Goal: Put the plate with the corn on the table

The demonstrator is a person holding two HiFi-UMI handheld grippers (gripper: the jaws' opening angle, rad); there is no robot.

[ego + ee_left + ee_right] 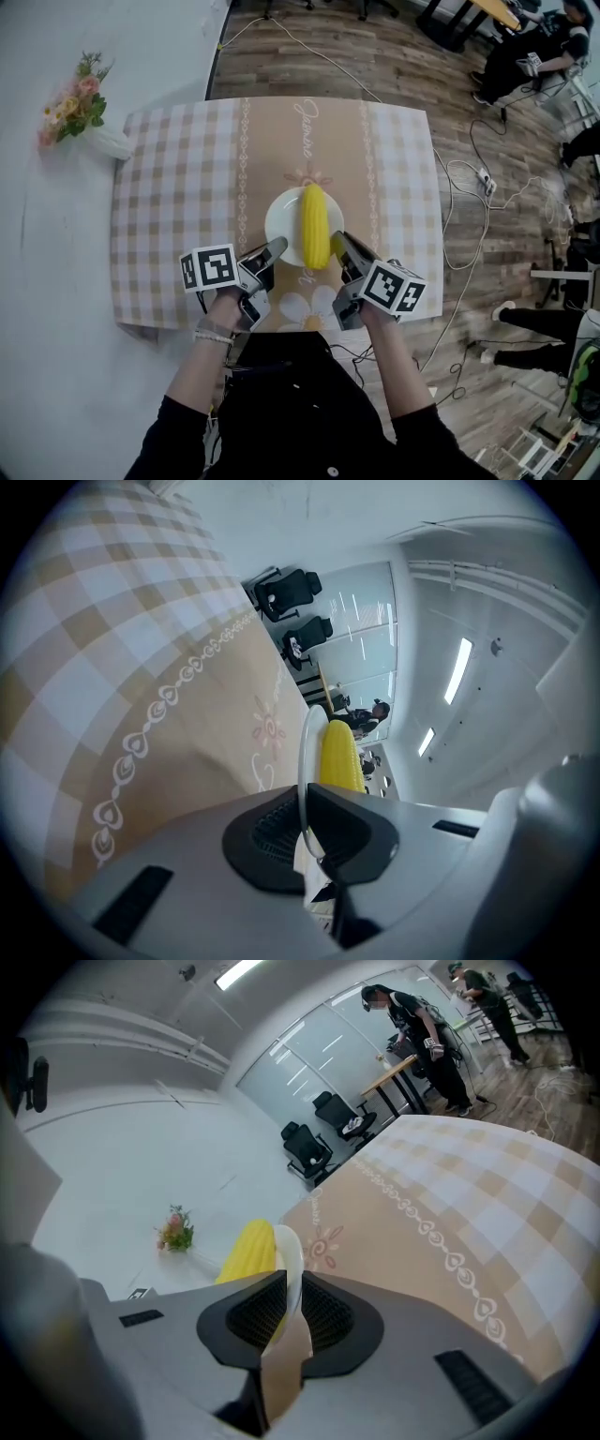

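A white plate (284, 221) carries a yellow corn cob (314, 225) over the middle of the table, which has a checked beige cloth (178, 187). My left gripper (275, 249) is shut on the plate's near-left rim and my right gripper (337, 242) is shut on its near-right rim. In the left gripper view the plate (304, 752) shows edge-on between the pads, with the corn (338, 757) beyond my left gripper (305, 822). The right gripper view shows the same: rim (289, 1251), corn (247, 1252), my right gripper (284, 1302). I cannot tell whether the plate touches the cloth.
A bunch of flowers (75, 105) lies at the table's far left corner against the white surface. Cables (473, 178) trail over the wooden floor to the right. People (530, 56) are at the far right. Office chairs (286, 592) stand beyond the table.
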